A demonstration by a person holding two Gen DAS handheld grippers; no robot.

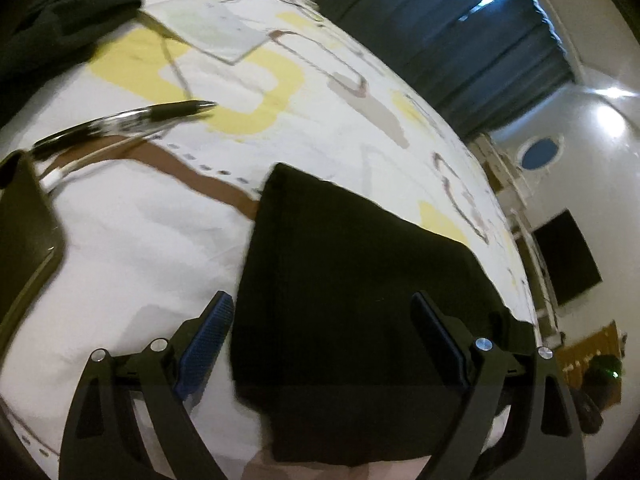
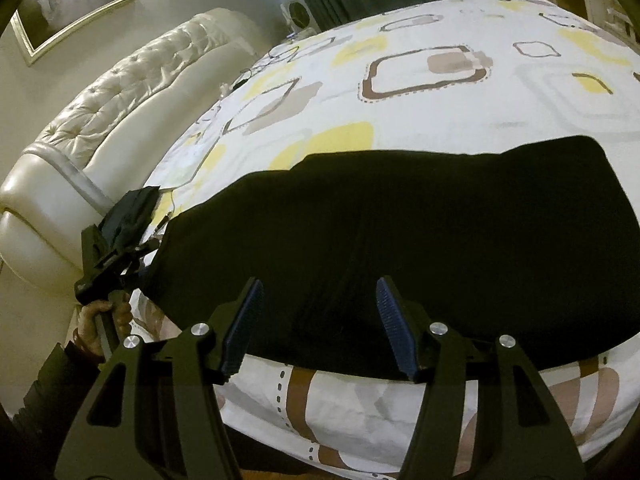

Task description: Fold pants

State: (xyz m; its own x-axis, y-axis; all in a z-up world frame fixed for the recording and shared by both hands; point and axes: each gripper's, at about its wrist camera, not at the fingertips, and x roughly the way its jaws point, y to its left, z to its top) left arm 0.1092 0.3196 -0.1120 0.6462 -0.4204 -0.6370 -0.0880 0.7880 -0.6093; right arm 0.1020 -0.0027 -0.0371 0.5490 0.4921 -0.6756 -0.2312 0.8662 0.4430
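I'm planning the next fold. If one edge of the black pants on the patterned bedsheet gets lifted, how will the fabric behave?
The black fabric pants will likely be floppy: they lie flat and follow the patterned white bedsheet, so the lifted edge should drape. They look thin and probably light. On soft bedding, pushing may bunch them rather than slide them.

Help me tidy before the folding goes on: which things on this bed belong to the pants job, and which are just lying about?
Part of the job:
- black pants, spread on the bedsheet
- left gripper, jaws open over one end of the pants
- right gripper, jaws open at the pants' near edge

Just lying about:
- pen
- white cable
- dark garment at the far corner
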